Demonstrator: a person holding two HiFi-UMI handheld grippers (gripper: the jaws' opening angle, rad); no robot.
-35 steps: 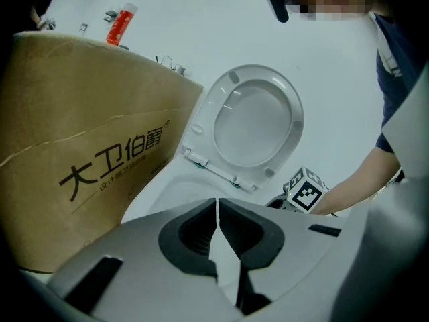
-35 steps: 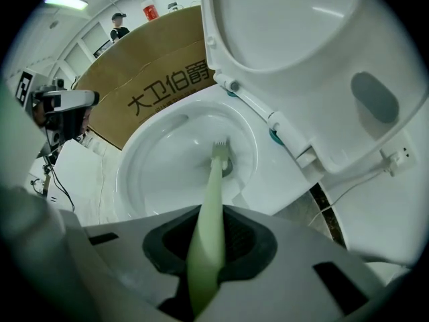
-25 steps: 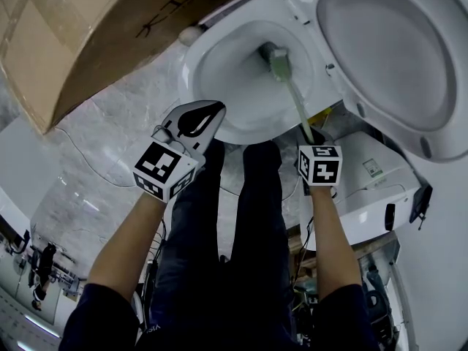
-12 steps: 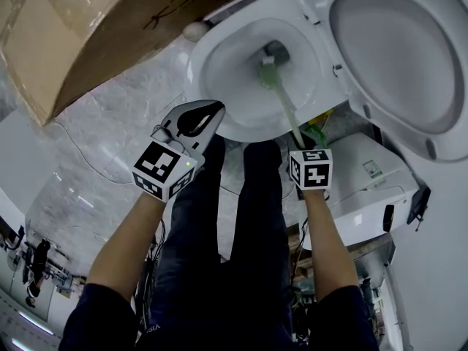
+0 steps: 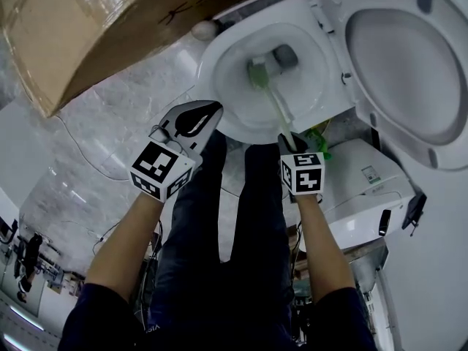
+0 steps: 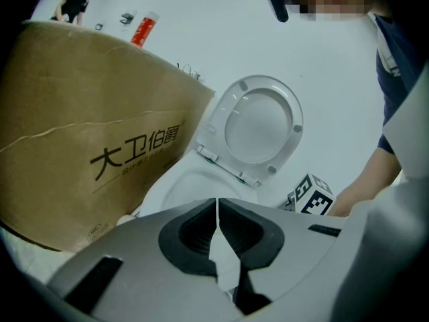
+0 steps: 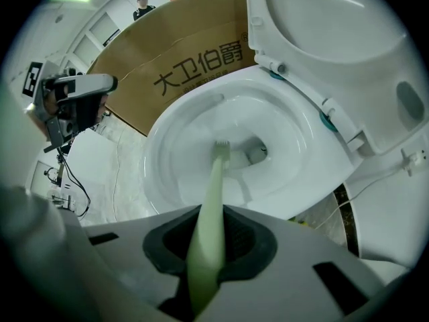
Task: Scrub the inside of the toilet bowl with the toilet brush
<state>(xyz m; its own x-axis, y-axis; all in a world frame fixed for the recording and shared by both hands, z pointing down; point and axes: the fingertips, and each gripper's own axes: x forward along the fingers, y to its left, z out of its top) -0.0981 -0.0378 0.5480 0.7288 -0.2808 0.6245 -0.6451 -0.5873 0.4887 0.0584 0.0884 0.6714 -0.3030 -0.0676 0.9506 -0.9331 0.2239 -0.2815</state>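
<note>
Toilet brush [image 7: 216, 173] clamped in right gripper [image 7: 208, 223]: grip plain in its view.

Even bright light; gripper views fisheye-warped, dark corners; glare on toilet bowl [image 7: 201, 139].

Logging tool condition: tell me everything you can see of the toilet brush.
The toilet brush is pale green, plastic by its look: a long, straight handle ending in a small bristled head. The right gripper is shut on the handle's near end. It slants down into the toilet bowl, head on the white inner wall beside the drain hole.
</note>
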